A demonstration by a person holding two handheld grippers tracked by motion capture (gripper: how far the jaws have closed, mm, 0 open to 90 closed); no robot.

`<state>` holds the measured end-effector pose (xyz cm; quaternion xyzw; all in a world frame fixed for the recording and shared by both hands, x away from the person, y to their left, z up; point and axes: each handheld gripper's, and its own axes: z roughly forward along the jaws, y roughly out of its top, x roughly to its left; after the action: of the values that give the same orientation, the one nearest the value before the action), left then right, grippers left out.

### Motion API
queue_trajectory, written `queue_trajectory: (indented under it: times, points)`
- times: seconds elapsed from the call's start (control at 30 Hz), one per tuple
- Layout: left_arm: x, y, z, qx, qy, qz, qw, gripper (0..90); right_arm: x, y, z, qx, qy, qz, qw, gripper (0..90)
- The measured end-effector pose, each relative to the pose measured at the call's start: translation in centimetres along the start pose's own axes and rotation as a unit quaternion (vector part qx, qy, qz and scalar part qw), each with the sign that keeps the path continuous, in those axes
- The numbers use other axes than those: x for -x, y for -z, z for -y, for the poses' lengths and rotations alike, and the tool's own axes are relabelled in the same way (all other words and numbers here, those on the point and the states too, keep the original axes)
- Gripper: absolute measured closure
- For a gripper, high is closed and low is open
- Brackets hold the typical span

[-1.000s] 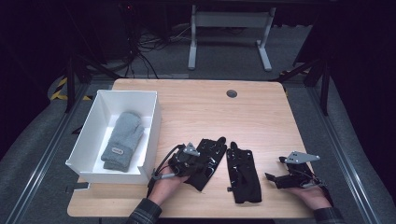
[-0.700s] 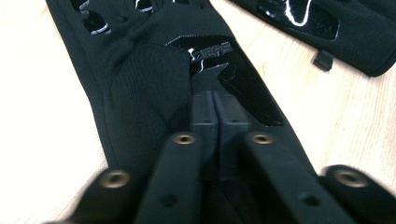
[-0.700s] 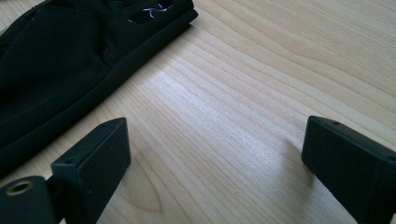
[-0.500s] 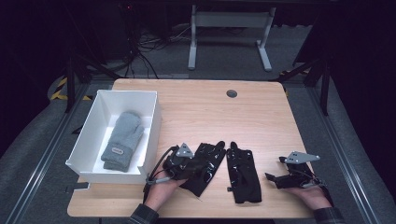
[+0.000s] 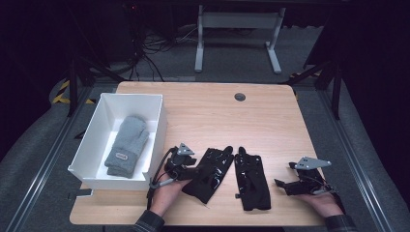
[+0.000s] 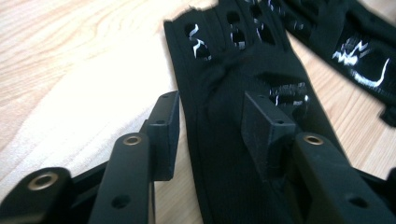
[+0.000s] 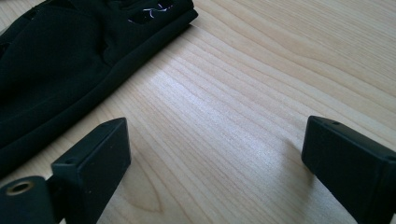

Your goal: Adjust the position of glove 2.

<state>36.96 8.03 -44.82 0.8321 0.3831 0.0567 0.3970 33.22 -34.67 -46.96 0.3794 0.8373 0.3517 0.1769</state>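
Two black fingerless gloves lie side by side near the table's front edge: the left glove [image 5: 210, 174] [image 6: 243, 60] and the right glove [image 5: 251, 181] [image 6: 355, 42]. My left gripper [image 5: 191, 170] [image 6: 212, 107] sits low at the left glove's cuff end. Its jaws have just been opening and now stand apart, with the glove's edge lying loose between them and no pad pressing it. My right gripper [image 5: 285, 186] [image 7: 217, 140] rests wide open over bare wood to the right of the right glove [image 7: 56, 60].
A white box [image 5: 157, 125] stands at the table's left, with a grey knitted mitten [image 5: 126, 145] lying inside. The wooden tabletop [image 5: 227, 121] stretches bare behind the gloves, with a small round grommet [image 5: 240, 96] near its far edge.
The left gripper's jaws have parted and the hand has drawn slightly left, off the left glove. The right hand and both gloves stay where they were.
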Motion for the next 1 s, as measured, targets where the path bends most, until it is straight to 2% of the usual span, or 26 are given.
queue_trajectory:
  times: [0.1,0.17,0.23,0.3,0.33,0.37,0.43,0.47,0.57,0.6,0.7,0.73,0.77,0.8,0.87,0.9,0.93,0.97,1.0]
  points:
    - [-0.1,0.0,-0.1,-0.002,0.007,-0.009,0.9999,62.0,0.0,0.0,0.0,0.000,0.000,0.000,1.0000,8.3]
    - [-0.2,-0.6,0.0,-0.025,0.004,-0.019,0.9995,62.7,0.0,0.0,0.0,0.000,0.000,-0.001,1.0000,8.3]
    - [-0.3,-1.1,0.1,-0.034,0.006,-0.023,0.9991,63.1,0.0,0.0,0.0,0.000,0.000,-0.001,1.0000,8.3]
    - [-0.2,-1.4,0.2,-0.051,-0.006,-0.033,0.9981,63.1,0.0,0.0,0.0,0.000,0.000,-0.001,1.0000,8.3]
    - [-0.2,-1.4,0.2,-0.051,-0.006,-0.033,0.9981,62.8,0.0,0.0,0.0,0.000,0.000,-0.001,1.0000,8.3]
    - [0.0,-1.5,0.2,-0.049,-0.018,-0.041,0.9978,63.3,0.0,0.0,0.0,0.000,0.001,-0.001,1.0000,8.3]
    - [0.3,-1.6,0.2,-0.051,-0.025,-0.037,0.9977,69.2,0.0,0.0,0.0,0.000,0.001,-0.001,1.0000,8.3]
    - [0.4,-1.6,0.2,-0.054,-0.021,-0.031,0.9978,74.4,0.0,0.0,0.0,0.000,0.001,-0.001,1.0000,8.3]
    - [0.6,-1.7,-0.1,-0.063,-0.023,-0.034,0.9972,84.2,0.0,0.0,0.0,0.000,0.001,-0.001,1.0000,8.3]
    - [0.5,-1.7,-0.2,-0.065,-0.022,-0.032,0.9971,85.7,0.0,0.0,0.0,0.000,0.001,-0.001,1.0000,8.3]
    - [-0.1,-1.6,-0.2,-0.060,0.002,-0.013,0.9981,87.4,0.0,0.0,0.0,0.000,0.002,-0.001,1.0000,8.4]
    - [-0.1,-1.6,-0.2,-0.060,0.002,-0.013,0.9981,87.5,0.0,0.0,0.0,0.000,0.002,-0.001,1.0000,8.4]
    - [-0.4,-1.5,-0.2,-0.050,0.019,0.013,0.9985,87.5,0.0,0.1,-0.2,-0.008,0.000,-0.002,1.0000,14.3]
    - [-0.5,-1.3,-0.2,-0.044,0.025,0.021,0.9985,87.6,-0.1,0.3,-0.4,-0.013,0.003,-0.004,0.9999,18.4]
    - [-0.4,-1.0,-0.4,-0.037,0.028,0.030,0.9985,87.6,-0.3,0.4,-0.6,-0.016,0.006,-0.011,0.9998,23.4]
    - [-0.4,-0.8,-0.5,-0.030,0.031,0.036,0.9984,87.7,-0.4,0.5,-0.7,-0.016,0.009,-0.017,0.9997,29.2]
    - [-0.4,-0.8,-0.5,-0.030,0.031,0.036,0.9984,87.7,-0.4,0.5,-0.7,-0.016,0.009,-0.017,0.9997,29.2]
    - [-0.4,-0.5,-0.6,-0.022,0.032,0.046,0.9982,87.6,-0.8,0.7,-1.0,-0.010,0.015,-0.043,0.9989,44.6]
    - [-0.4,-0.5,-0.6,-0.022,0.032,0.046,0.9982,87.7,-0.8,0.7,-1.0,-0.010,0.015,-0.043,0.9989,44.6]
